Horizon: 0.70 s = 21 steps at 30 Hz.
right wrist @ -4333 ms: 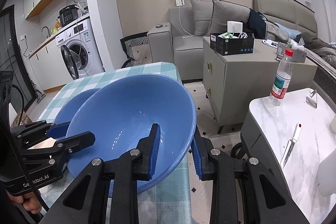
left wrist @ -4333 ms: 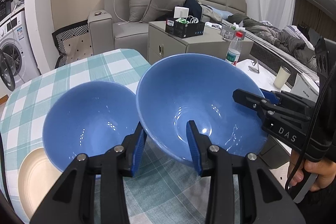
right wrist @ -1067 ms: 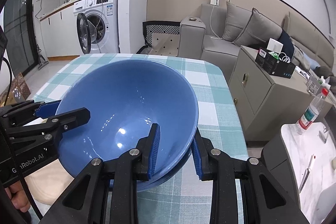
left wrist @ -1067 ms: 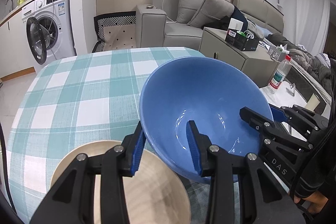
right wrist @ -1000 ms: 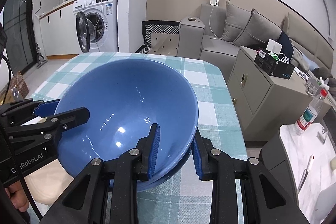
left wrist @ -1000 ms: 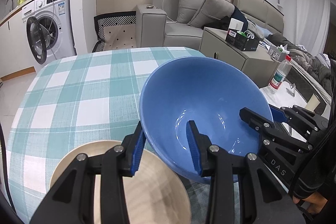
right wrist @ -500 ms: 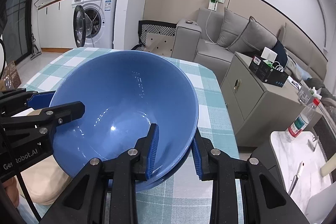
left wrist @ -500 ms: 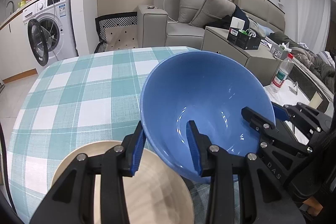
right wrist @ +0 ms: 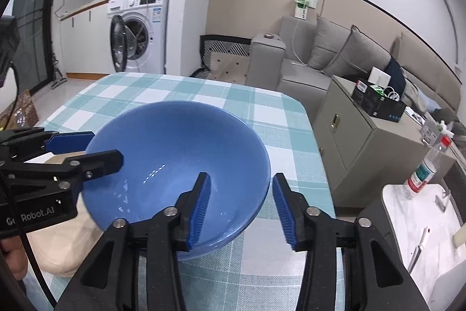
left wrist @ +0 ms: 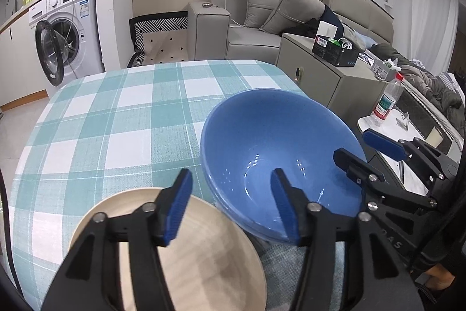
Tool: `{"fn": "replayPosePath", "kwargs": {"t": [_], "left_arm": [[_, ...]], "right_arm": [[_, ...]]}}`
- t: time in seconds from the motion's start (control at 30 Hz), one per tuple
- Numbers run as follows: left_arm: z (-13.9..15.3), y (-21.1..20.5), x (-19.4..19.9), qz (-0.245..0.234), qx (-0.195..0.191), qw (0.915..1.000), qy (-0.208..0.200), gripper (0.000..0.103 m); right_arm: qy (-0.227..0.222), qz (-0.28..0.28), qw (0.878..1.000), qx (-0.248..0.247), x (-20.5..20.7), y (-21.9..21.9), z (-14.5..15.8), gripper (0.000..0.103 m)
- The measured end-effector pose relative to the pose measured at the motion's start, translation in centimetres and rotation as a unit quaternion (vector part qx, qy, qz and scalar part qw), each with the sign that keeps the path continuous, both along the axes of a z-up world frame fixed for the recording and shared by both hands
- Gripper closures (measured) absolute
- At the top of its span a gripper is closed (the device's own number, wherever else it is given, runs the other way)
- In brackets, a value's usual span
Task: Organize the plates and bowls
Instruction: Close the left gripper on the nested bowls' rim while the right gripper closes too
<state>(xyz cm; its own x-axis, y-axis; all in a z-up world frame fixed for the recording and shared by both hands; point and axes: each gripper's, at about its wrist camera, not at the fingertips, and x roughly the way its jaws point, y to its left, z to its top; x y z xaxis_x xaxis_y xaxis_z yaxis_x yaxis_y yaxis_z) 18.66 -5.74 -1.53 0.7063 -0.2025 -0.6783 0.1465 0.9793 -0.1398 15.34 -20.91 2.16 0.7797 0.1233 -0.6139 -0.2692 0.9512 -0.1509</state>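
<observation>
Here both sets of jaws are opening astride opposite rims of the blue bowl (left wrist: 279, 153), gripping nothing; left gripper (left wrist: 230, 206) straddles its near-left rim, right gripper (right wrist: 241, 206) its near-right rim.

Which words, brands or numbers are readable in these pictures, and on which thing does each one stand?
"Robot.AI": left gripper, on its body; letters before it are partly hidden.
"DAS": right gripper, on its body, faint.
Washing machine stickers, water bottle label, black box print: too small to read.

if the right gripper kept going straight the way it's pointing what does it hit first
Probably the blue bowl: the right gripper has its opening jaws straddling the near rim, so pushing on would likely drive it into the bowl's wall before the checked tablecloth. Depth is hard to judge.
</observation>
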Motion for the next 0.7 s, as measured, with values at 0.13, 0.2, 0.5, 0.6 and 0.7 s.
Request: {"fn": "replayPosePath", "kwargs": {"t": [0.13, 0.2, 0.5, 0.6, 0.7], "left_arm": [[0.3, 0.3, -0.3, -0.005, 0.001, 1.0, 0.0, 0.036], [0.5, 0.5, -0.4, -0.005, 0.001, 1.0, -0.005, 0.017], [0.5, 1.3, -0.5, -0.009, -0.009, 0.9998, -0.013, 0.0], [0.3, 1.4, -0.2, -0.008, -0.018, 0.9998, -0.005, 0.0], [0.0, 1.4, 0.1, -0.001, -0.021, 0.9998, 0.002, 0.0]], "right_arm": [[0.007, 0.007, 1.0, 0.011, 0.0, -0.9, 0.4, 0.024], [0.003, 0.011, 1.0, 0.012, -0.1, -1.3, 0.6, 0.023], [0.025, 0.04, 0.991, 0.123, -0.1, -4.4, 1.5, 0.001], [0.03, 0.044, 0.987, 0.149, 0.0, -5.2, 1.2, 0.001], [0.035, 0.038, 0.986, 0.156, 0.3, -5.7, 1.1, 0.001]]}}
